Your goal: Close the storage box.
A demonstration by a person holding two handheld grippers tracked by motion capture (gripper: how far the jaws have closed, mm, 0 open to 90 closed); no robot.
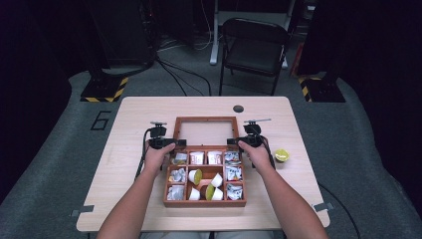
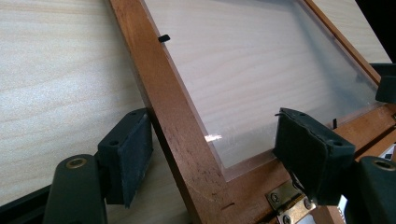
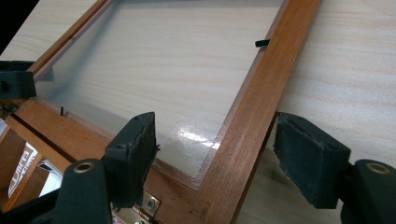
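The glass-paned lid (image 1: pixel 206 133) of the wooden box (image 1: pixel 204 202), lying folded back flat on the desk (image 1: pixel 129 114), is being released by the left gripper (image 2: pixel 212 154) and right gripper (image 3: pixel 215 154), jaws apart astride its side rails, so withdrawal is likely being called for next.

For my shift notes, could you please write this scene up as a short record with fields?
box: wooden box, open, on the table
lid: glass-paned lid laid back flat
contents: cups and packets in compartments
left gripper: open, jaws either side of the lid frame's side rail
right gripper: open, astride the opposite rail
stray item: yellow-green cup right of the box
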